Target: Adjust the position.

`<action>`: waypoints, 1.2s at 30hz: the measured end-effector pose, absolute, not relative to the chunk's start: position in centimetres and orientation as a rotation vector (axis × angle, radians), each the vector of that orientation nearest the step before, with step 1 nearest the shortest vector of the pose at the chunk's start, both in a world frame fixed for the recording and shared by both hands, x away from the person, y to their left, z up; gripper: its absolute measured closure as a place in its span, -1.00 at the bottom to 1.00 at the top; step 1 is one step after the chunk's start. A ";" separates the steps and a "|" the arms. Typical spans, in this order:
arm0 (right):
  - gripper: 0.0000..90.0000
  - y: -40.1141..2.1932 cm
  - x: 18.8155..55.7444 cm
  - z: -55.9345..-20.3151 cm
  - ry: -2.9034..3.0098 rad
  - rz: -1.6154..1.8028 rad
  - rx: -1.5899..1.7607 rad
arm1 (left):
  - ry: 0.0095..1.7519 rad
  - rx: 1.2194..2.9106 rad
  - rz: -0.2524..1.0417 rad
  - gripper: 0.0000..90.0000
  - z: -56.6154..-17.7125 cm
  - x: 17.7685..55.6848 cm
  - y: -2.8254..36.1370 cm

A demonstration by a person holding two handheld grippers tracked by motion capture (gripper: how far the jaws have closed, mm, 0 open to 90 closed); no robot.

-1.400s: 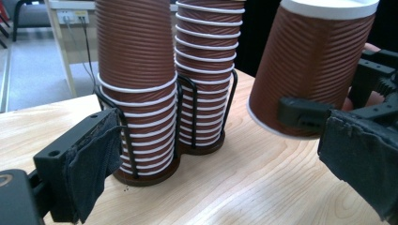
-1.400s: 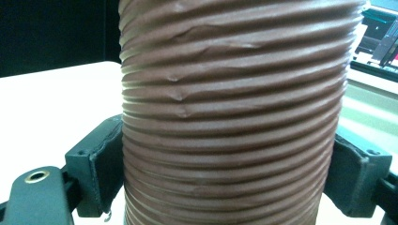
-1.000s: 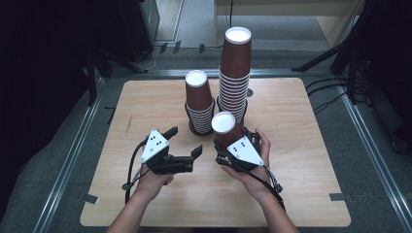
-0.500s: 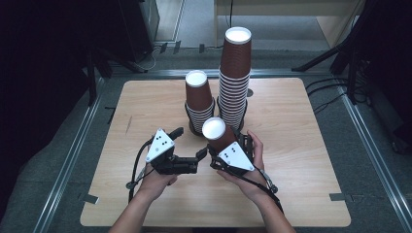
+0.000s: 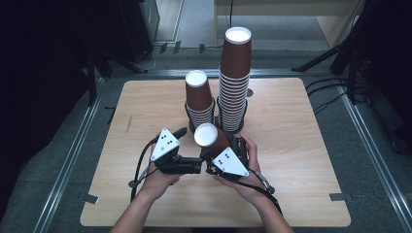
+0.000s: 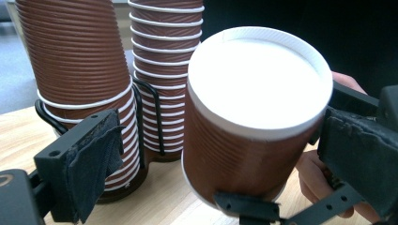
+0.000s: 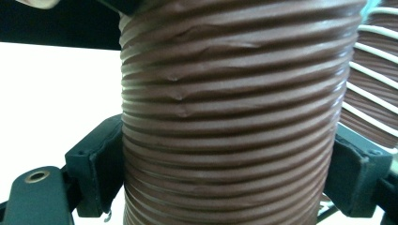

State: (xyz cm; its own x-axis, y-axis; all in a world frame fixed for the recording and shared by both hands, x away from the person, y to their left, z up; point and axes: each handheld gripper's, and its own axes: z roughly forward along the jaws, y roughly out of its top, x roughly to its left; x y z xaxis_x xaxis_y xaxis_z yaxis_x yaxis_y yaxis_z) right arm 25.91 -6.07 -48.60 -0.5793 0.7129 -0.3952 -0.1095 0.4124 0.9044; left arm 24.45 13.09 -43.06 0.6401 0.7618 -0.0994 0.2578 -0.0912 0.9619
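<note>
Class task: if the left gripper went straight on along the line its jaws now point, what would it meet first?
Most likely the held brown paper cup, gripped by the right gripper, which sits between the left gripper's open jaws. Depth is unclear; the stacked cups stand farther off.

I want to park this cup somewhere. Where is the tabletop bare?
Bare wood lies left of the short cup stack out to the table edge, and right of the tall cup stack toward the far right edge. It is crowded mid-front, where the left gripper faces the held cup in the right gripper.
</note>
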 end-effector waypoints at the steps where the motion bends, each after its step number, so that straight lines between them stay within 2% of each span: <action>1: -0.71 -6.1 25.9 -48.6 1.847 1.263 0.518 | 0.848 1.657 0.518 -0.98 -43.1 24.5 13.1; 17: -0.70 -5.0 25.4 -48.9 1.876 1.298 0.435 | 0.824 1.676 0.487 -0.84 -43.1 24.5 12.7; 21: -0.71 -4.9 25.4 -48.9 1.880 1.309 0.422 | 0.823 1.676 0.497 -0.71 -43.1 24.4 12.7; 26: -0.71 -4.8 25.3 -48.8 1.881 1.318 0.410 | 0.815 1.679 0.489 -0.67 -43.0 24.4 12.8; 29: -0.71 -4.8 25.2 -48.9 1.881 1.301 0.394 | 0.793 1.687 0.484 -0.57 -42.9 24.3 12.8; 36: -0.71 -4.8 25.3 -48.9 1.877 1.292 0.381 | 0.793 1.698 0.475 -0.54 -42.7 24.4 12.8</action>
